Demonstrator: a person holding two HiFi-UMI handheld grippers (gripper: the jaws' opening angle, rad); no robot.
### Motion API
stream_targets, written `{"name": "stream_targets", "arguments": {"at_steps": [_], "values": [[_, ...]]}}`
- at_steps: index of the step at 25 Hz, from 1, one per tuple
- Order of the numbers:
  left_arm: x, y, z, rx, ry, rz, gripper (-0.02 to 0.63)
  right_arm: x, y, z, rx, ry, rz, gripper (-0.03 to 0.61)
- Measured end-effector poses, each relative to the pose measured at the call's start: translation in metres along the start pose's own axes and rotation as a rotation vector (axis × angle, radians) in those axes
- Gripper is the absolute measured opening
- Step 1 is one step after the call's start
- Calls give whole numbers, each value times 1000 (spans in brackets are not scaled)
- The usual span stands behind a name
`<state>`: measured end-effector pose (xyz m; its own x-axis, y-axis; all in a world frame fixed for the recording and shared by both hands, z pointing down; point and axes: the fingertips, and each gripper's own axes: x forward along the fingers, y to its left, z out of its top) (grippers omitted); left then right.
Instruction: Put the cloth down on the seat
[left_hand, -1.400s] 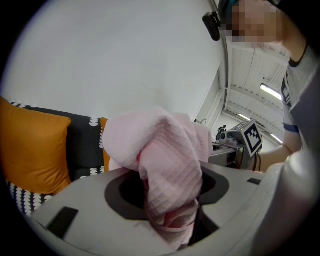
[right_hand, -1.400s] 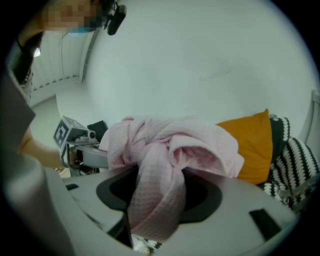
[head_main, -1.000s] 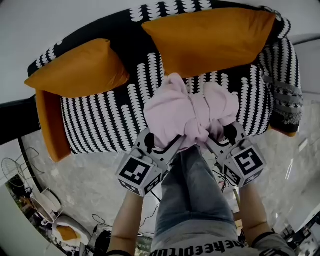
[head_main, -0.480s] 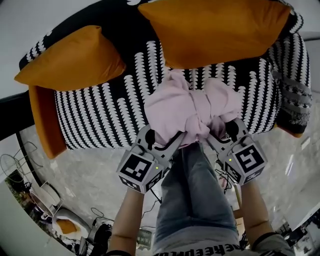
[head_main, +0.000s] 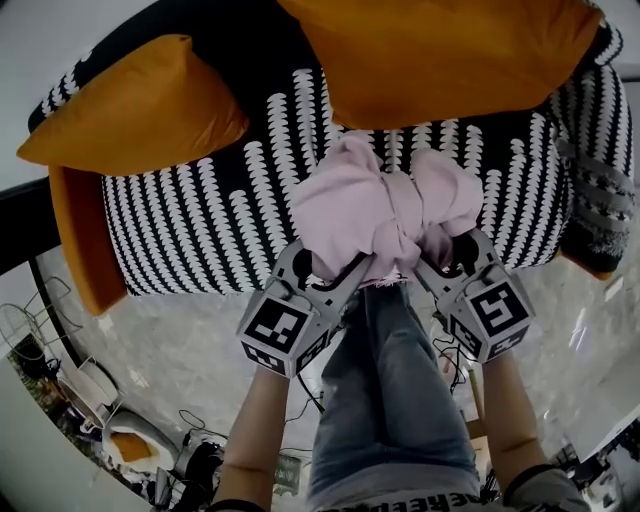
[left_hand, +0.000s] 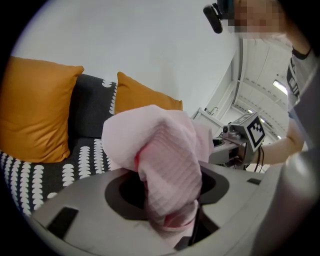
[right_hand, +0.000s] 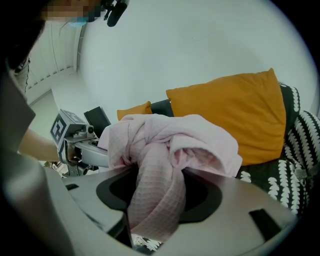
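Pink cloth (head_main: 385, 210), left tongs (head_main: 335, 272), right tongs (head_main: 440, 258) (half-buried)

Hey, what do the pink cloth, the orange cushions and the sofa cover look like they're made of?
The pink cloth: soft woven textile, probably cotton; a waffle grid shows and it bunches limply. The orange cushions: matte fabric, likely plain weave, no sheen. The sofa cover: matte upholstery fabric, black with white marks, printed or woven I can't tell.

Head view steeply down; others share cloth (left_hand: 170, 160)
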<state>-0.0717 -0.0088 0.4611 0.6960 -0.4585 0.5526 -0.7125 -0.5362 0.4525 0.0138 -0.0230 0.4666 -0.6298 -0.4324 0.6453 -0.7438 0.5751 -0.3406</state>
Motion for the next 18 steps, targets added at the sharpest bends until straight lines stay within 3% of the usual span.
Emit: {"name": "stream_targets", "arguments": {"at_steps": [18], "values": [[46, 25, -38, -4, 46, 11, 265, 36, -30, -44, 22, 74, -9, 256]]}}
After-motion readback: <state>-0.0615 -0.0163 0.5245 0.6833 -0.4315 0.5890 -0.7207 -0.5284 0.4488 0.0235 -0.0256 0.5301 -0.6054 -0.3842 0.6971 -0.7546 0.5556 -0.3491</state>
